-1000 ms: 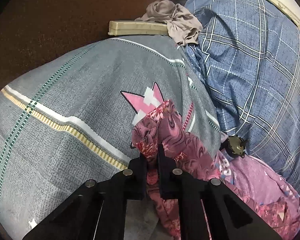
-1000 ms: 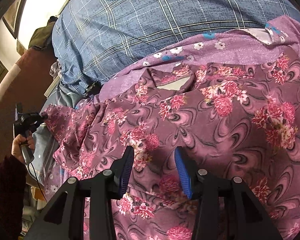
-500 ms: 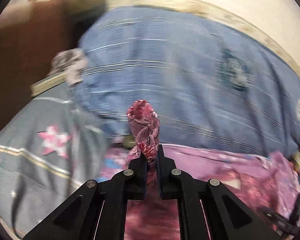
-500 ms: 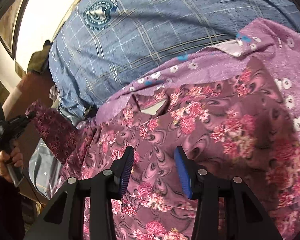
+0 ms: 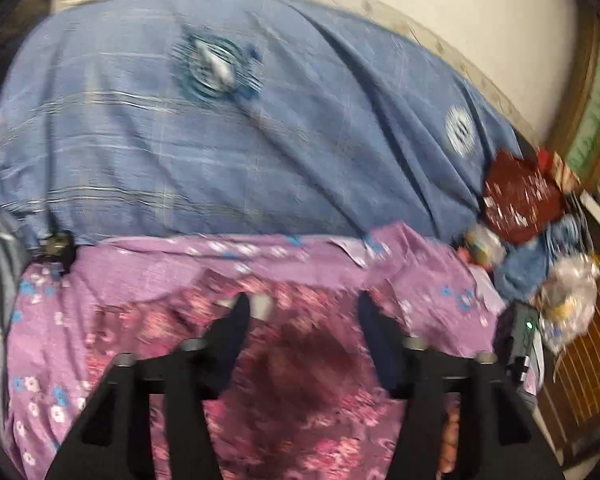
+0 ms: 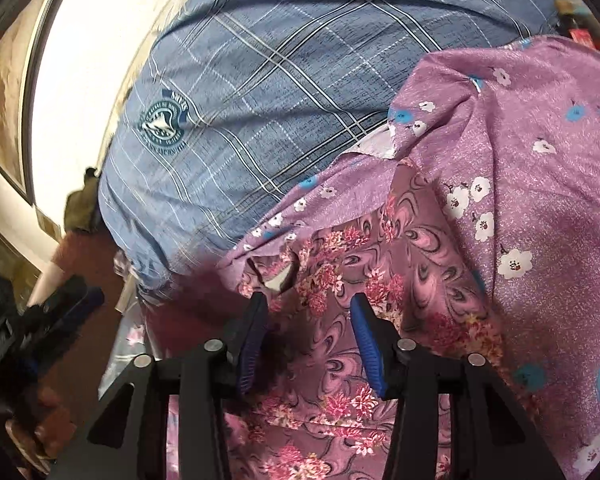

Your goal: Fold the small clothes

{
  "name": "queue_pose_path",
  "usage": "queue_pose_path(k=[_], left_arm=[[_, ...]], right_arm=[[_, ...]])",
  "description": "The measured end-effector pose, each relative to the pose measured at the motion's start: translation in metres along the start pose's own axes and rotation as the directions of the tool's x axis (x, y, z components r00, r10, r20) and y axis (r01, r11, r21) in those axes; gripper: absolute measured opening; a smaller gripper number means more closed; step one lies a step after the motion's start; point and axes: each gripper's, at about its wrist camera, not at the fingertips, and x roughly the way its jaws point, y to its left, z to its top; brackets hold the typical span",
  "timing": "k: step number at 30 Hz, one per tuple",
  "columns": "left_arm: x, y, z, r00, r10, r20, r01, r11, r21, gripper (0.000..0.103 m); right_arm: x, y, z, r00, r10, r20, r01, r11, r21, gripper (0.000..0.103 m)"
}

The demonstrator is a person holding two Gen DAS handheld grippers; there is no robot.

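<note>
2 grippers (image 5: pixel 300 312) (image 6: pixel 306 320) spread wide, 1 floral garment (image 6: pixel 380 280), 1 lilac sheet (image 6: pixel 540 160)

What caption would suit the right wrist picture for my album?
Open right gripper poised over a maroon floral garment spread on a lilac flowered sheet.

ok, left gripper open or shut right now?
Open. The left gripper has its jaws spread wide above the floral garment, nothing between them.
</note>
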Motion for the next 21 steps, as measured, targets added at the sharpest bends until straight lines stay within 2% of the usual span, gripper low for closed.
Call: queue_pose_path(k=[2, 4, 6, 9, 11, 14, 18, 19, 20, 21], left_arm=[[-0.015, 0.03, -0.002, 0.996, 0.082, 0.027, -0.081, 0.996, -0.048, 0.06], [-0.024, 0.065, -0.008, 0.986, 0.166, 0.015, -0.164, 0.981, -0.104, 0.06], [-0.026, 0.088, -0.02, 0.97, 0.243, -0.002, -0.241, 0.961, -0.138, 0.06], [-0.016, 0.113, -0.045, 0.927, 0.373, -0.049, -0.376, 0.916, -0.141, 0.06], [-0.007, 0.133, -0.063, 0.89, 0.449, -0.08, -0.456, 0.879, -0.137, 0.059], [0.016, 0.137, -0.078, 0.871, 0.475, -0.126, -0.49, 0.857, -0.162, 0.059], [0.05, 0.152, -0.086, 0.835, 0.518, -0.185, -0.544, 0.827, -0.14, 0.059], [0.06, 0.156, -0.09, 0.827, 0.524, -0.204, -0.554, 0.822, -0.131, 0.059], [0.066, 0.158, -0.092, 0.824, 0.525, -0.213, -0.556, 0.821, -0.127, 0.059], [0.07, 0.158, -0.094, 0.822, 0.524, -0.223, -0.557, 0.822, -0.124, 0.059]], right_arm=[[0.003, 0.002, -0.001, 1.0, 0.01, -0.014, -0.01, 1.0, -0.014, 0.053], [0.012, 0.007, -0.003, 0.999, 0.013, -0.05, -0.014, 1.0, -0.027, 0.054], [0.023, 0.01, -0.006, 0.995, -0.029, -0.092, 0.026, 0.999, -0.035, 0.056], [0.031, 0.006, -0.01, 0.987, -0.107, -0.118, 0.103, 0.994, -0.04, 0.057], [0.037, -0.002, -0.012, 0.979, -0.147, -0.142, 0.145, 0.989, -0.02, 0.06], [0.048, -0.01, -0.018, 0.965, -0.181, -0.191, 0.182, 0.983, -0.017, 0.063], [0.057, 0.004, -0.031, 0.959, -0.193, -0.209, 0.172, 0.978, -0.116, 0.063], [0.061, 0.01, -0.034, 0.957, -0.19, -0.219, 0.163, 0.977, -0.139, 0.059], [0.065, 0.016, -0.037, 0.954, -0.195, -0.226, 0.157, 0.972, -0.177, 0.044], [0.066, 0.022, -0.039, 0.95, -0.217, -0.226, 0.168, 0.962, -0.216, 0.013]])
